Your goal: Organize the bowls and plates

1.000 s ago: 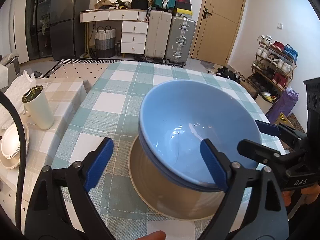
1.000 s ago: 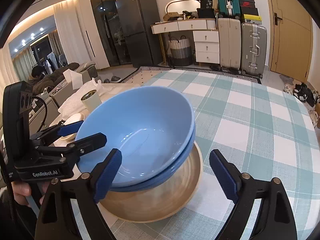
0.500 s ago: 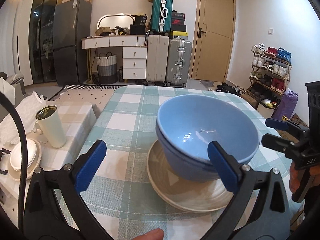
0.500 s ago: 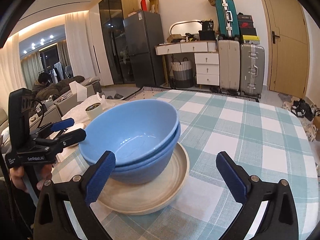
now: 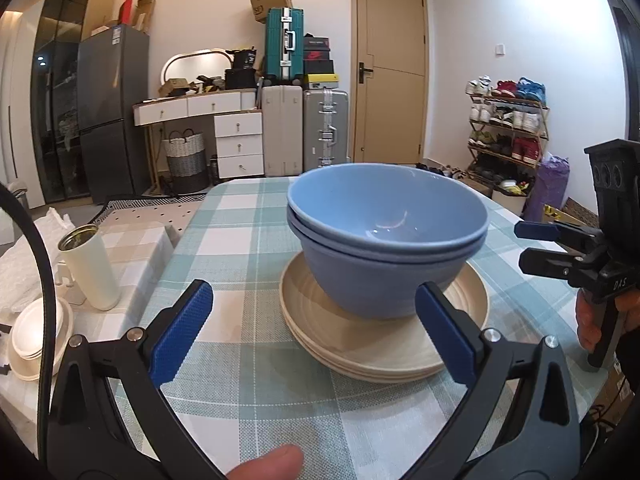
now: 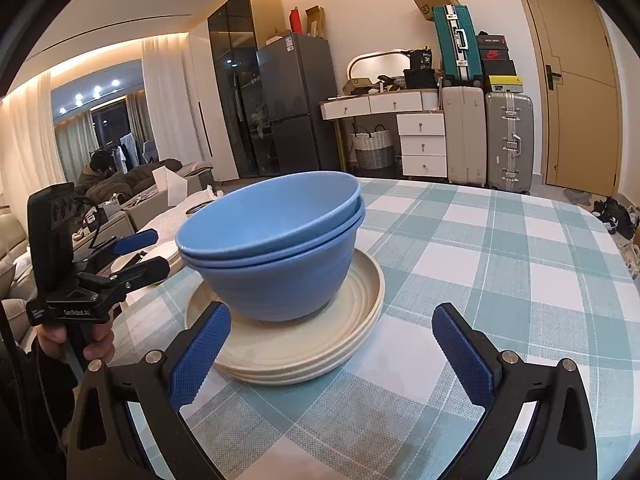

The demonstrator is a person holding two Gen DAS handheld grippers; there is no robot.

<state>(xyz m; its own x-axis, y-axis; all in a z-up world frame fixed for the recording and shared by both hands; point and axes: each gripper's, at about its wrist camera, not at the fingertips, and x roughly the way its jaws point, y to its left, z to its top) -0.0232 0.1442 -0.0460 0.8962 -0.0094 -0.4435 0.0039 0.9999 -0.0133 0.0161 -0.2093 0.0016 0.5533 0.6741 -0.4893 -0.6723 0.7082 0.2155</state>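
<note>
Both hand-held grippers, left [image 5: 312, 334] and right [image 6: 330, 354], gape released at frame bottom; blue bowls [image 5: 386, 240] nest on cream plates [image 5: 384, 340] (compact stacking), centre desk [image 6: 500, 248].

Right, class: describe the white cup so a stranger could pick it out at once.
Start at the checked table. Left of it is a lower beige-checked surface with stacked white dishes. The cup stands behind them: tall, straight-sided, the only upright thing there.

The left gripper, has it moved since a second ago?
Yes. The left gripper has drawn back from the blue bowls, which sit on the beige plates; its jaws have just opened wider, empty.
</note>
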